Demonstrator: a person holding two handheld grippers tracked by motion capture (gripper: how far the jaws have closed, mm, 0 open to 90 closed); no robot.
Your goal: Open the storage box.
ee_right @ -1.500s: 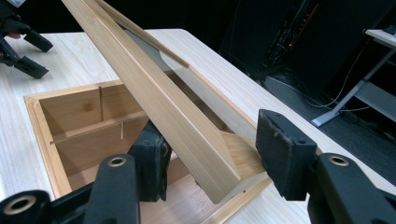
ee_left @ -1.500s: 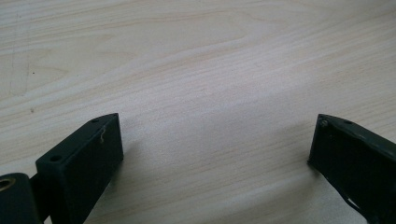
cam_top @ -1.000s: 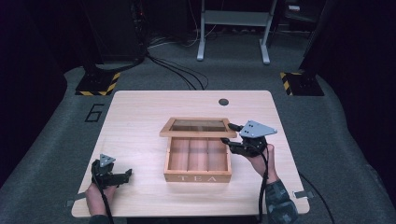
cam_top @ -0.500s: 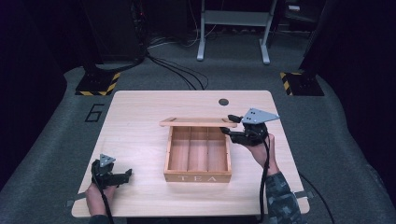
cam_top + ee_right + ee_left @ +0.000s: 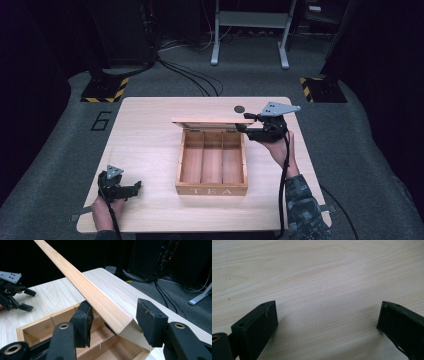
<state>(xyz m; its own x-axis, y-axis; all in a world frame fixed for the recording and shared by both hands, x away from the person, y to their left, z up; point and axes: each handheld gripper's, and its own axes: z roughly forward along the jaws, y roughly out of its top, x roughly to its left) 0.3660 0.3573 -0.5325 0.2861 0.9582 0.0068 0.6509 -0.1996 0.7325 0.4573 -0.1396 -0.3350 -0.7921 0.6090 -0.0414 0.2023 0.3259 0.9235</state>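
Matt pale wood table (image 5: 150, 130); smooth light wooden tea box (image 5: 212, 189).

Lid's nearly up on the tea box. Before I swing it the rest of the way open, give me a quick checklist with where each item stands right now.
1. Right gripper straddles the lid's corner: ok, one jaw on each side, though firm contact on both sides cannot be told.
2. Lid raised off the tea box: ok, it stands about upright on its rear hinges.
3. Three compartments free of items: ok, all look empty.
4. Space behind the lid: ok, bare table; the small dark disc lies farther back.
5. Left gripper out of the way: ok, open and resting near the front left corner.
6. Box steady while lid moves: cannot tell, nothing holds it down.
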